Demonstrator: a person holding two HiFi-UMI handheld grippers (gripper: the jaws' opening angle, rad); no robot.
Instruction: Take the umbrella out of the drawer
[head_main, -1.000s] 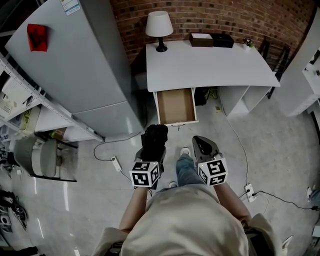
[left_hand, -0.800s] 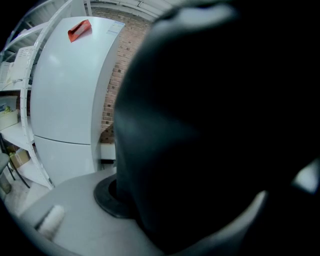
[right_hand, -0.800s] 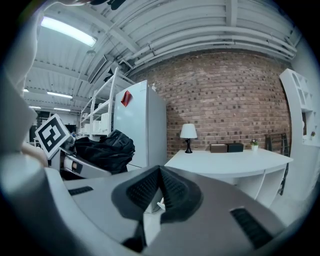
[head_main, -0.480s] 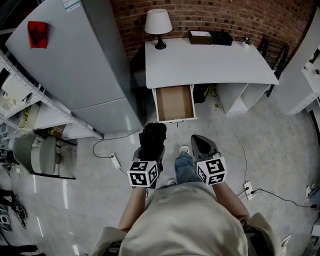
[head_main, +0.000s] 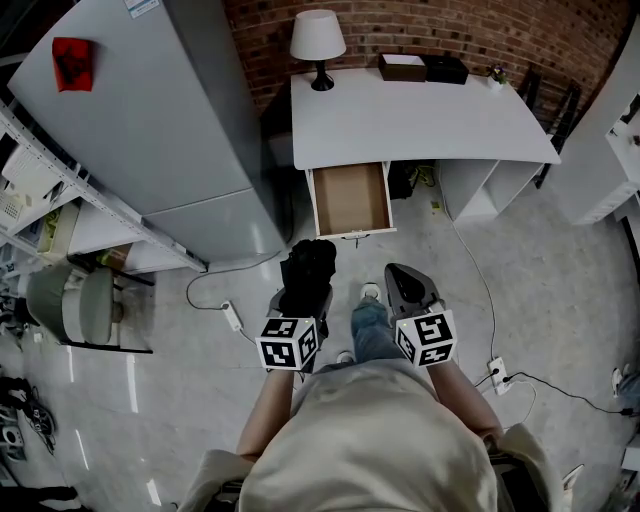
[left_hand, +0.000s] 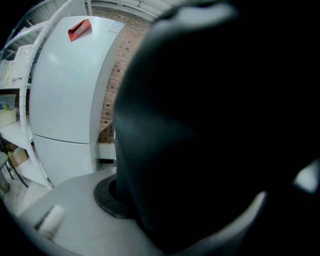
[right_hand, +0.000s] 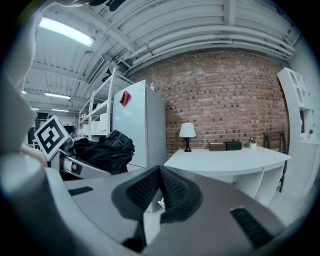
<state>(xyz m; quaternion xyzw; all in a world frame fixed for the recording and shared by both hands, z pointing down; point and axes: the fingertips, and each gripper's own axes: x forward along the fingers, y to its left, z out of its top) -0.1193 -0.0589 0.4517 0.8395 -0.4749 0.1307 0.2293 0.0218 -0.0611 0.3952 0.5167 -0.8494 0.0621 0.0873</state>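
Observation:
A black folded umbrella (head_main: 307, 272) is clamped in my left gripper (head_main: 302, 298), held out over the floor in front of the person. In the left gripper view the umbrella (left_hand: 215, 125) fills nearly the whole picture and hides the jaws. The right gripper view catches the umbrella (right_hand: 102, 150) as a dark bundle at the left. My right gripper (head_main: 405, 277) is beside it, shut, with nothing between its pads (right_hand: 160, 187). The wooden drawer (head_main: 350, 198) of the white desk (head_main: 420, 120) stands pulled open ahead, and its bottom is bare.
A tall grey fridge (head_main: 150, 120) stands left of the desk, with white shelving (head_main: 40, 200) further left. A lamp (head_main: 318, 45) and two boxes (head_main: 422, 68) sit at the desk's back edge. Cables and a power strip (head_main: 232, 318) lie on the floor.

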